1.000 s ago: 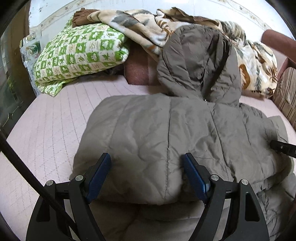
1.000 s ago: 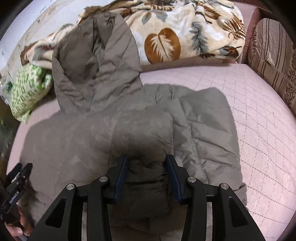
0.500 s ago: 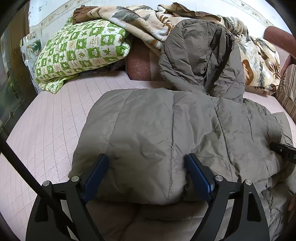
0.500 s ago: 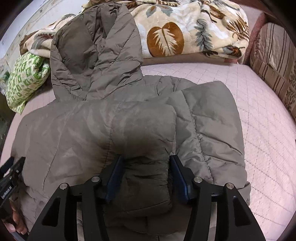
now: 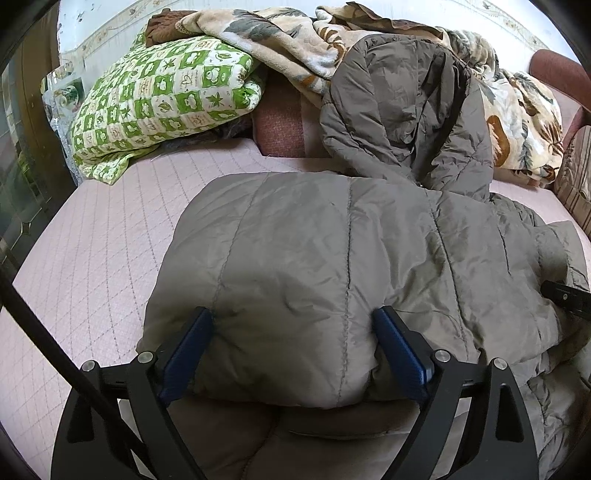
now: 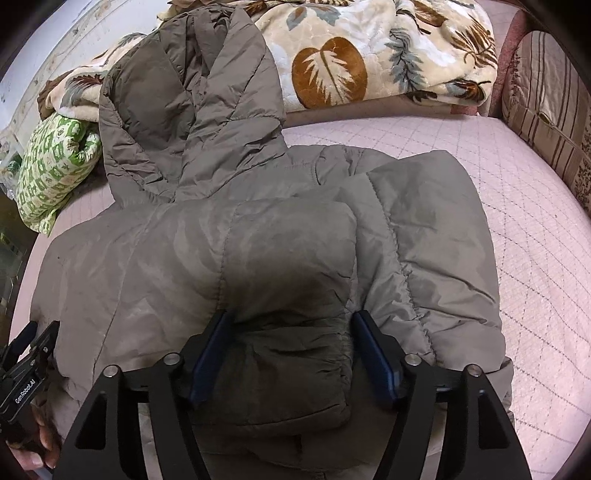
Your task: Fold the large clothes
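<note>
your left gripper (image 5: 291,350) had its blue pads (image 5: 186,350) set wide on either side of a thick fold of the grey-brown puffer jacket (image 5: 332,258), pinching the bunched fabric between them. your right gripper (image 6: 291,354) likewise clamped a darker folded sleeve cuff (image 6: 280,365) of the same jacket, a pad pressed into the cloth on each side. in the right wrist view, your other tool showed at the lower left edge, and its black body read "genrobot.ai" (image 6: 24,391) in white letters; no other writing could be read.

the jacket lay across the middle of the pink quilted bed cover (image 5: 92,258), its near hem at the near edge of the bed, one sleeve folded over the body. its hood (image 6: 192,96) rested farther back, propped up against the bedding at the far edge.

beyond it, a green-and-white patterned pillow (image 5: 162,99) sat at the far left corner, and a cream blanket with brown leaf prints (image 6: 369,55) was heaped along the far edge. a striped cushion (image 6: 546,99) stood at the right edge. a pale wall with a patterned border (image 5: 110,33) ran behind the bed.
</note>
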The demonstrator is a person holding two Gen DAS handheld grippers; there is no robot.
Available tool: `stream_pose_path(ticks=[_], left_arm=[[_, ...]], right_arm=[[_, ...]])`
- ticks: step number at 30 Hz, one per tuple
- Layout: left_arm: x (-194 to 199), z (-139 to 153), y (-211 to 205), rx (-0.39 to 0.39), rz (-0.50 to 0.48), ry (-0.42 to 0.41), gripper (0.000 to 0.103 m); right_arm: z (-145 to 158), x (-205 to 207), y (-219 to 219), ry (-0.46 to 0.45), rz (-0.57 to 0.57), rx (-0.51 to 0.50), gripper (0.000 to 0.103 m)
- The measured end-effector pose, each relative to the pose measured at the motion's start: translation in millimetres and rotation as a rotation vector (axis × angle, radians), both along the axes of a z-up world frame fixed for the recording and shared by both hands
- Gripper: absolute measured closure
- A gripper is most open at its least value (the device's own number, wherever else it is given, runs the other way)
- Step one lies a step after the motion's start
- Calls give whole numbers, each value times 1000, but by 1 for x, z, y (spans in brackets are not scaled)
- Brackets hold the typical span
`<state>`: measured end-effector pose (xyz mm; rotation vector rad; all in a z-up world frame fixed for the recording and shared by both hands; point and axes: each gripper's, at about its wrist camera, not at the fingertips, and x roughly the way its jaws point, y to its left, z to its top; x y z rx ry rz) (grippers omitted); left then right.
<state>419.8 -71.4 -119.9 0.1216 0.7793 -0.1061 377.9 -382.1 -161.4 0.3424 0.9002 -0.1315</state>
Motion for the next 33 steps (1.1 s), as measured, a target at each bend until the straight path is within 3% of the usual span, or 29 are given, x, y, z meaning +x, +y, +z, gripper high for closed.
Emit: stream_pose_path(ticks=[6,14,23,28,33], left_arm=[[-1,1,0,8,2,-3,12],[-22,27,0,8,-2,-62,13],[-108,95,7,-28,14,-259,13],[-150,102,12,-18,33,-298,13],[-153,93,10,-41,10,-254,13]], right_arm=[[7,-4,-2,1,-19,13,29],[52,-33,14,-91,-8,-34,29],[110,-106,52,-260,58,-21,29],[109,-153,72,-309,84,-56,26],[95,-172,80,-259,91,-68,26]])
